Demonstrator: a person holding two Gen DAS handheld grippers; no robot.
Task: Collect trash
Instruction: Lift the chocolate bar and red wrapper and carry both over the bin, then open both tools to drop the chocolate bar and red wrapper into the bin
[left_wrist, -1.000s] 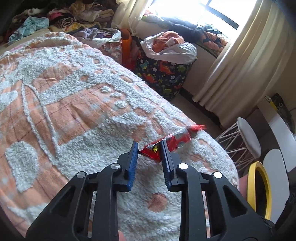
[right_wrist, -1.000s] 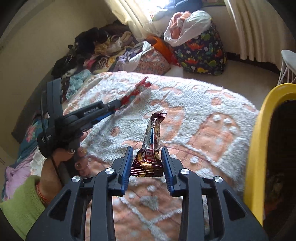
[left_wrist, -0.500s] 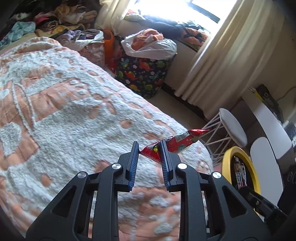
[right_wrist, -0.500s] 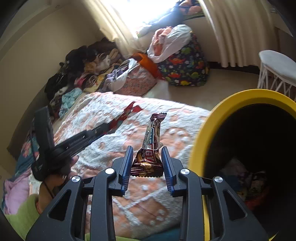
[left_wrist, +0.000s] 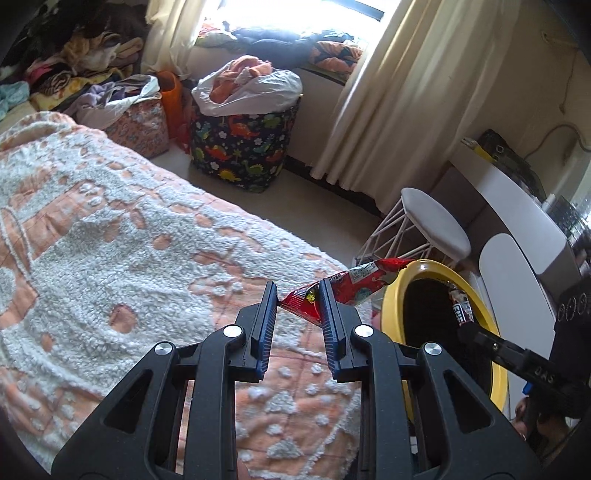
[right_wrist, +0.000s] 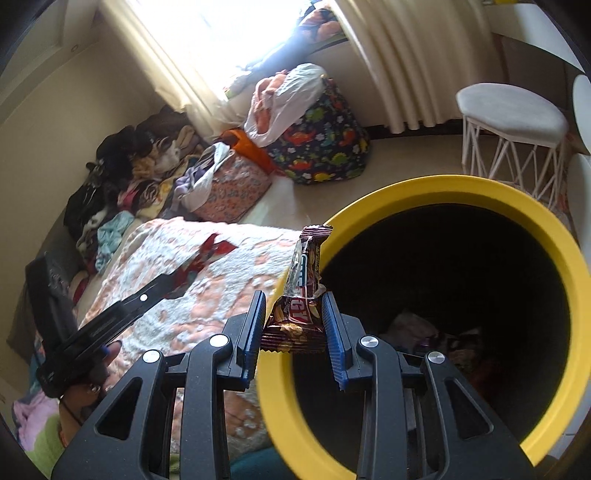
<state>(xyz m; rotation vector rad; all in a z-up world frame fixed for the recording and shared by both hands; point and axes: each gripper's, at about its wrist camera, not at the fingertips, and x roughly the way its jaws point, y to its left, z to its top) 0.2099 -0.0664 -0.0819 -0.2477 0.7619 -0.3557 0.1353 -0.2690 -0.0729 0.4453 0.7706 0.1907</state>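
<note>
My left gripper (left_wrist: 297, 299) is shut on a red snack wrapper (left_wrist: 351, 284), held above the edge of the bed, just left of the yellow-rimmed trash bin (left_wrist: 391, 295). My right gripper (right_wrist: 293, 310) is shut on a brown chocolate bar wrapper (right_wrist: 301, 291) and holds it upright over the bin's yellow rim (right_wrist: 443, 188). The bin's dark inside holds some trash (right_wrist: 417, 328). The left gripper and its red wrapper (right_wrist: 214, 249) also show in the right wrist view; the right gripper with its wrapper (left_wrist: 460, 306) shows over the bin in the left wrist view.
An orange and white tufted bedspread (left_wrist: 110, 240) covers the bed. A dinosaur-print laundry bag (left_wrist: 240, 147), a pink patterned bag (left_wrist: 140, 122) and piled clothes (left_wrist: 74, 85) stand by the window. A white wire stool (left_wrist: 432, 225) and a white desk (left_wrist: 517, 206) are near the bin.
Both grippers have moved right toward the bin with their wrappers. The right gripper now hangs over the bin's rim, and the left gripper has reached the bed's edge beside it.
</note>
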